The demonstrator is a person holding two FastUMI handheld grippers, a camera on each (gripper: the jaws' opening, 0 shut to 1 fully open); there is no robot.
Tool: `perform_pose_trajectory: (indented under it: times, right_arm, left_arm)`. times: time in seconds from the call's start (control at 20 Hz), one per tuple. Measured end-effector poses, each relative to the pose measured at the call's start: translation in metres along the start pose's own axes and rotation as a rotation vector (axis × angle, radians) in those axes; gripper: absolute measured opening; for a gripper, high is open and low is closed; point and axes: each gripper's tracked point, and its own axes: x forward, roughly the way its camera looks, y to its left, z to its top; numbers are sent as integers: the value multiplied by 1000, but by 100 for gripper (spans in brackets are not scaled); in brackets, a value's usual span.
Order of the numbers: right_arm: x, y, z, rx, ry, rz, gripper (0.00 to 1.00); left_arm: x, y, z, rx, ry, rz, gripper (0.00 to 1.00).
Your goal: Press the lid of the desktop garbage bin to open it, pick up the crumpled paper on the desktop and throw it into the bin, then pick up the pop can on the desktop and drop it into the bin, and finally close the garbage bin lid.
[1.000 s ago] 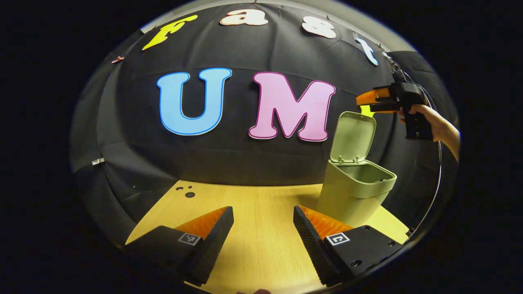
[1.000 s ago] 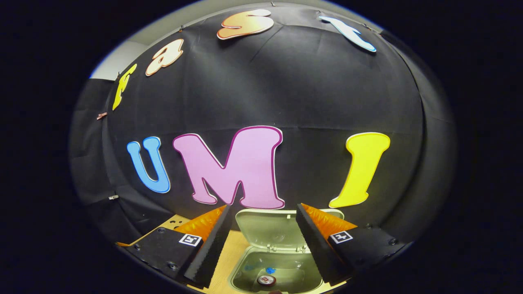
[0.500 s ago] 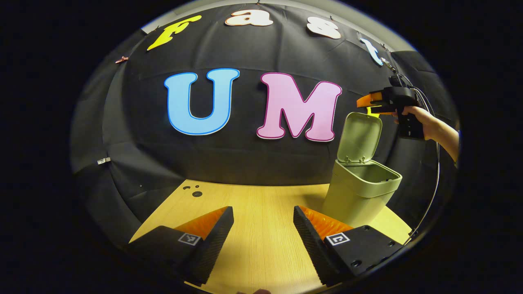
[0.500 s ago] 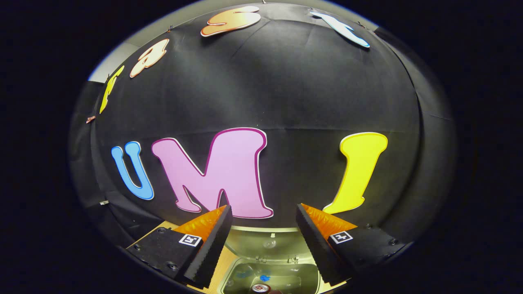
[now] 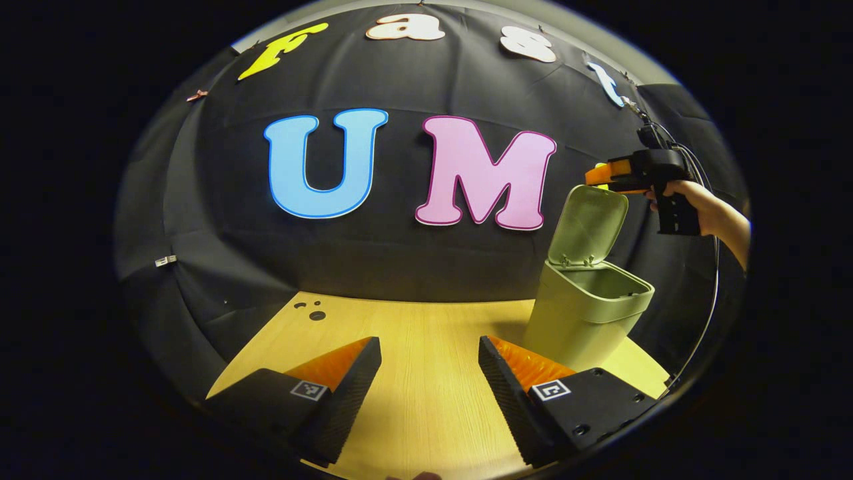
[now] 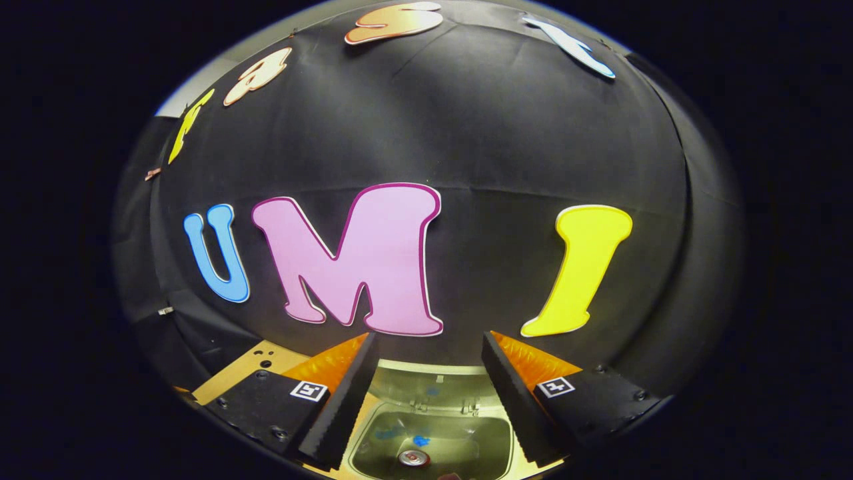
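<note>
in the left gripper view the left gripper (image 5: 430, 380) hangs low over the wooden desktop (image 5: 426, 333) with its jaws spread and nothing between them, the green bin (image 5: 586, 313) stands at the right with its lid (image 5: 588, 223) tipped up, and the right gripper (image 5: 603, 177) (held by a hand (image 5: 700, 207)) sits at the lid's top edge. the right gripper view looks down between that gripper's (image 6: 426, 380) parted, unloaded jaws into the bin (image 6: 433, 443), where the pop can (image 6: 413, 458) lies on the bottom; the crumpled paper i cannot make out for sure.

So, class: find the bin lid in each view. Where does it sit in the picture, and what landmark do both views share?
Left gripper view: the lid stands raised at right, above the bin, with the right gripper at its top edge.
Right gripper view: the lid lies bottom centre, between that gripper's fingers, behind the bin's mouth.
Shared landmark: the lid's hinge.
</note>
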Motion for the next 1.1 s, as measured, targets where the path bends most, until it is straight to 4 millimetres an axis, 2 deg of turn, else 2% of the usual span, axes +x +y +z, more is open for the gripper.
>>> perform_pose_trajectory:
  times: [0.25, 0.6, 1.1]
  right_arm:
    - [-24, 5, -23, 4, 71, 28, 98]
    - [-50, 13, -90, -8, 215, 45, 98]
    - [-61, 10, -153, 22, 345, 58, 98]
  left_arm:
    - [1, -7, -3, -2, 3, -25, 95]
    - [1, -11, -5, -14, 4, -42, 95]
    - [2, -24, -10, -12, 16, -66, 95]
